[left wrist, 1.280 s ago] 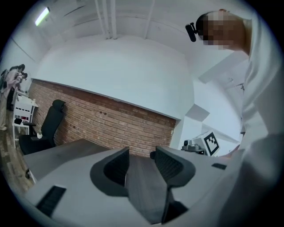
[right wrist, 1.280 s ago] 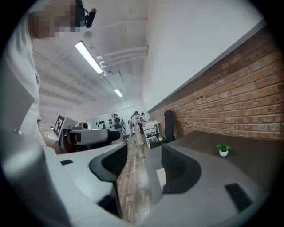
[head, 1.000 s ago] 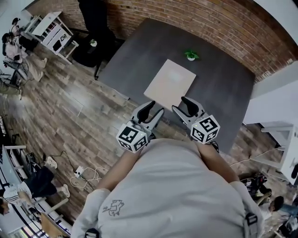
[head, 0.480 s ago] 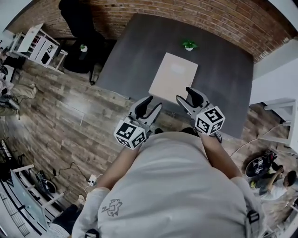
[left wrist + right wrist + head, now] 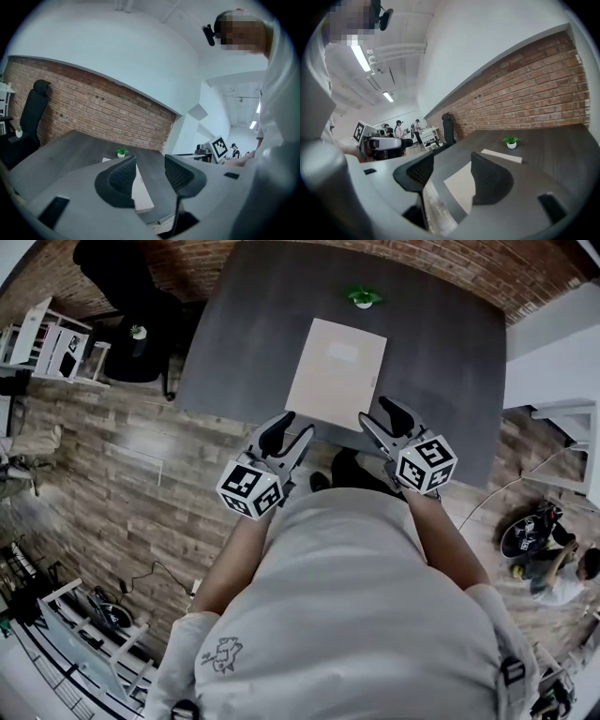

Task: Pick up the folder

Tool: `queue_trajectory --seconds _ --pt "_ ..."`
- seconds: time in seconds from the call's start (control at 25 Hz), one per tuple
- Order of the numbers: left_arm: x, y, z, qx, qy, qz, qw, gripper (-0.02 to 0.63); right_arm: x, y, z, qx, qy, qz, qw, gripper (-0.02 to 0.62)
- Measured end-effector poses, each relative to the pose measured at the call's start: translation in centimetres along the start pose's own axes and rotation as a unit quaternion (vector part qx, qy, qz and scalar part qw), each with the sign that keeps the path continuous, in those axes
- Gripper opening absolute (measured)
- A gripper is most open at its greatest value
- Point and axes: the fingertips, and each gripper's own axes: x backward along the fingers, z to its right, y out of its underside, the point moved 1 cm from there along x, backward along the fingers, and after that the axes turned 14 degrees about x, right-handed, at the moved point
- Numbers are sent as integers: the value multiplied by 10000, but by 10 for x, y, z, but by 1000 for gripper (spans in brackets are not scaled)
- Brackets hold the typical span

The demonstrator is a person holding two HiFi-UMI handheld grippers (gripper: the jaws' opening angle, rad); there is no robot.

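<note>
The folder (image 5: 336,374) lay flat in the upper middle of the head view, on the dark worktop (image 5: 441,343), its near edge close to the worktop's lower edge. A small plant (image 5: 362,297) stood just beyond its far edge, at the top of the frame.

The left gripper (image 5: 292,430) hung off the folder's lower left corner and the right gripper (image 5: 380,416) off its lower right. Neither touched it. Both had their fingers moderately wide with nothing between them.

The step in hand looked like the approach, with the grasp not begun. The next move probably called for lowering to the near edge and getting one finger beneath it, since a thin sheet lying flat offers little to pinch.
</note>
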Motion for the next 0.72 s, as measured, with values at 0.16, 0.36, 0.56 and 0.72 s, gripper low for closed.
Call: queue_trajectory --seconds 0.16,0.36,0.56,0.72 --pt "-20 14 -24 123 -185 -280 9994 192 -12 25 23 -232 -7 -301 9993 256" --pt "-47 19 -58 139 -377 -630 9972 196 -33 51 48 -520 -44 -611 9968 261" --pt "-79 29 -91 191 -475 -1150 9920 207 -48 80 69 -969 -93 -904 9911 264" --pt "-100 37 -120 198 -581 -1492 9869 221 -56 103 82 -1299 -71 -1140 9849 265"
